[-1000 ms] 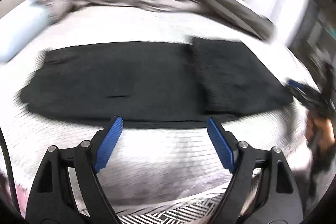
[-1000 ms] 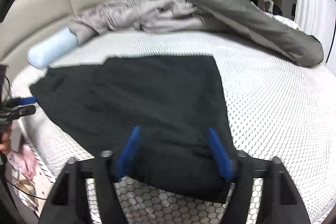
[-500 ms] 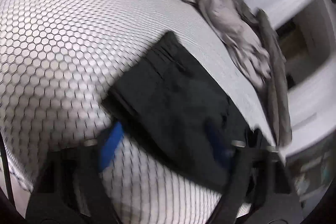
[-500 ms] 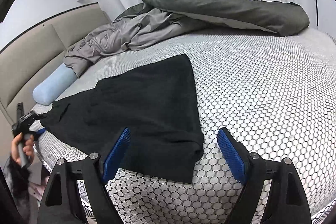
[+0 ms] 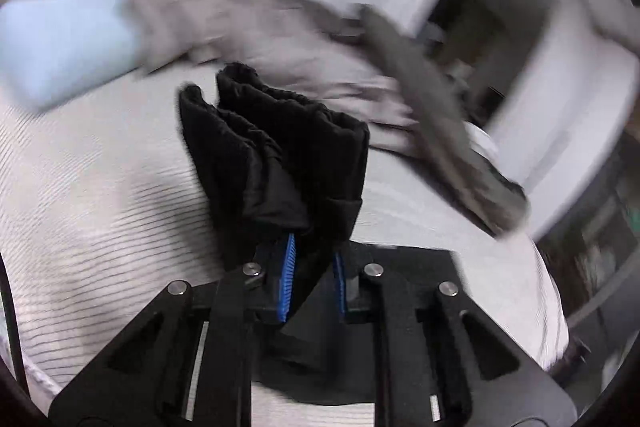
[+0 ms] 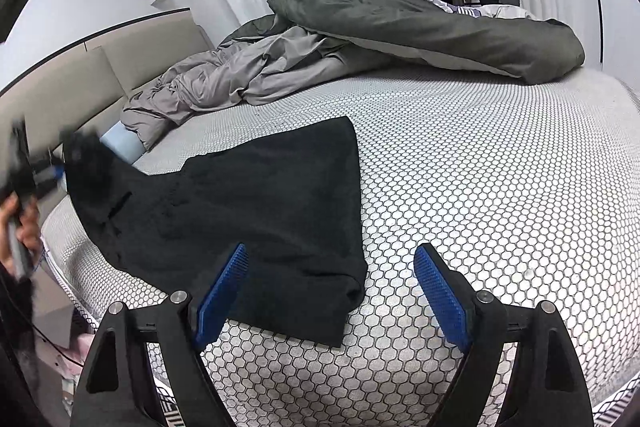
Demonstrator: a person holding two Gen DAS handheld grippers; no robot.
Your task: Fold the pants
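Observation:
The black pants lie on the white honeycomb-patterned bed, partly folded, with one end lifted at the far left. My left gripper is shut on the bunched waistband end of the pants and holds it up above the bed. It also shows at the left edge of the right wrist view, gripping that raised end. My right gripper is open and empty, low over the near folded edge of the pants, with the left blue pad above the cloth.
A rumpled grey duvet lies across the far side of the bed. A light blue bolster pillow rests by the beige headboard. The bed's edge runs along the left and the bottom of the right wrist view.
My left gripper has closed on the waistband end of the pants and lifted it off the bed. My right gripper has stayed open and shifted slightly.

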